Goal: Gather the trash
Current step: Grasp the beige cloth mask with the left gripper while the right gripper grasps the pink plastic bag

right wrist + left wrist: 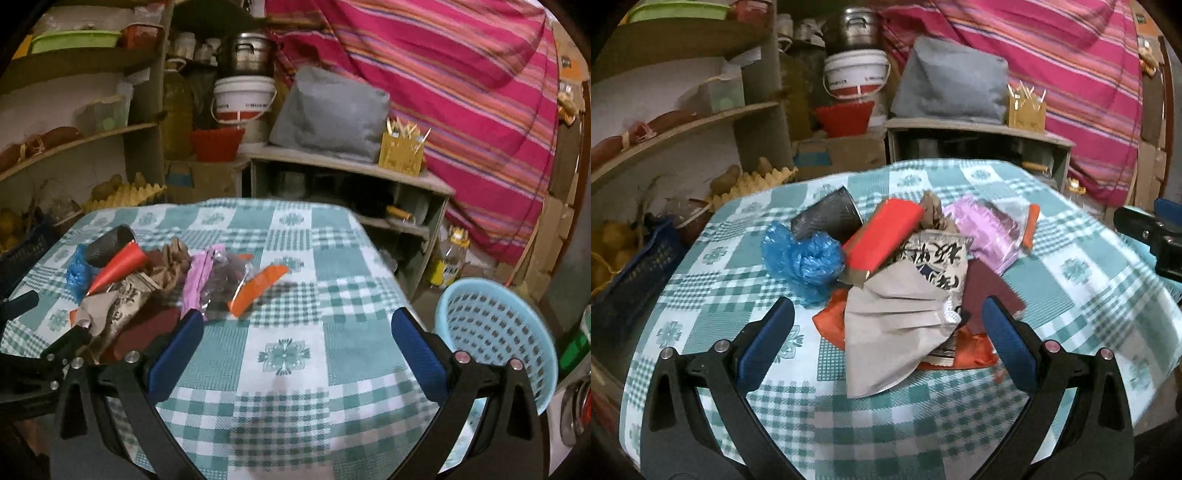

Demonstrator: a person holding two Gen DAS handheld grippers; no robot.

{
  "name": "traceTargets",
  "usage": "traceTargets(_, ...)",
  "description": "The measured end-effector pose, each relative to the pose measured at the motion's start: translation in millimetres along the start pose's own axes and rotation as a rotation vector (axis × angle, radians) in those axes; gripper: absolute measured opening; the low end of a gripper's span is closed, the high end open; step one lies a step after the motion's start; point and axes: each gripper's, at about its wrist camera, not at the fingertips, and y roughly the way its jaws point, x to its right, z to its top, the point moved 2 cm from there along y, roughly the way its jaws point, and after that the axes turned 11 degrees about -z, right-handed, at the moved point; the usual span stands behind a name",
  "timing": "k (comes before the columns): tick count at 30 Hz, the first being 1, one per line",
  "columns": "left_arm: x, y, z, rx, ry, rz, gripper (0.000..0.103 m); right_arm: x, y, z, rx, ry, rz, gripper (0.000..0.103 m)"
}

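A pile of trash lies on the green checked tablecloth (923, 413): a grey folded paper (886, 328), a red box (882, 236), a blue plastic bag (805, 258), a dark cup (827, 218), a pink wrapper (986, 229), a printed wrapper (938, 258), orange scraps (831, 321). My left gripper (886, 317) is open, its fingers either side of the grey paper. My right gripper (295, 325) is open and empty over bare cloth, right of the pile (140, 291). An orange scrap (258, 288) lies ahead of it.
A light blue perforated basket (495, 332) stands off the table's right edge. Shelves with jars and tubs (683, 122) are at the left, a low cabinet (351, 177) with a grey cushion behind, and a pink striped cloth (443, 74) at the back right.
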Motion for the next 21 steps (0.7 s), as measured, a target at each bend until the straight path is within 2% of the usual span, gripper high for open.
traceTargets(3,-4,11,-1,-0.046,-0.010,-0.024,0.079,-1,7,-3,-0.011,-0.009,-0.009,0.099)
traceTargets(6,-9,19,-2,-0.071,-0.018,-0.038,0.075,-1,12,-4,-0.017,-0.023,-0.020,0.099)
traceTargets(8,-9,21,-2,-0.084,-0.020,-0.058,0.066,-1,16,-5,-0.034,-0.016,-0.009,0.099)
traceTargets(10,-7,23,-2,-0.100,-0.012,-0.079,0.040,-1,19,-6,-0.046,-0.014,0.003,0.099)
traceTargets(14,-9,21,-2,-0.110,-0.013,-0.094,0.033,-7,22,-8,-0.058,-0.022,0.010,0.099)
traceTargets(21,-18,-3,9,-0.053,-0.033,-0.111,0.025,-13,19,-6,-0.054,-0.017,0.025,0.099)
